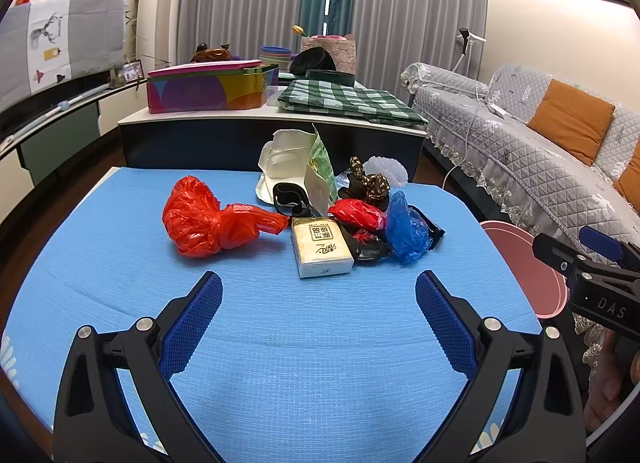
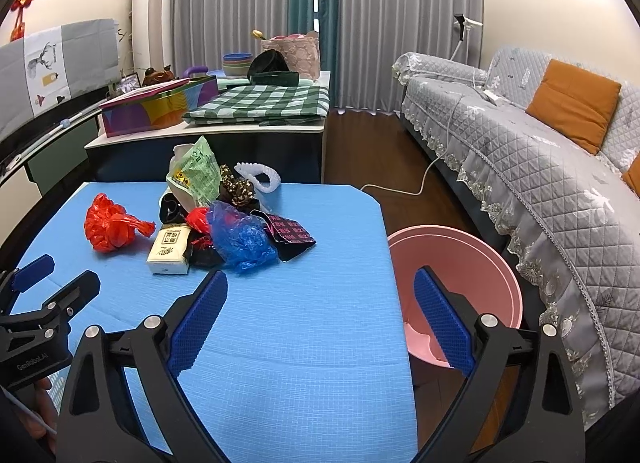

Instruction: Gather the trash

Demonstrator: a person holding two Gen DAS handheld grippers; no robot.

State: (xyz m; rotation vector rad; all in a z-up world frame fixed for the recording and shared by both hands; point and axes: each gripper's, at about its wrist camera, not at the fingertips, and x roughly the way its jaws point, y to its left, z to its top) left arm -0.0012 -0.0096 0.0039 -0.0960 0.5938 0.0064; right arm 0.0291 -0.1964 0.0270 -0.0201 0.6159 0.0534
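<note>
Trash [image 1: 332,219] heaped (untouched); both grippers gape.

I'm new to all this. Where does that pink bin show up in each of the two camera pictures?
Left wrist view: only a slice of the pink bin shows at the right edge, past the blue mat.
Right wrist view: the bin sits lower right, on the floor beside the mat.
Shared landmark: the crumpled blue bag.
</note>
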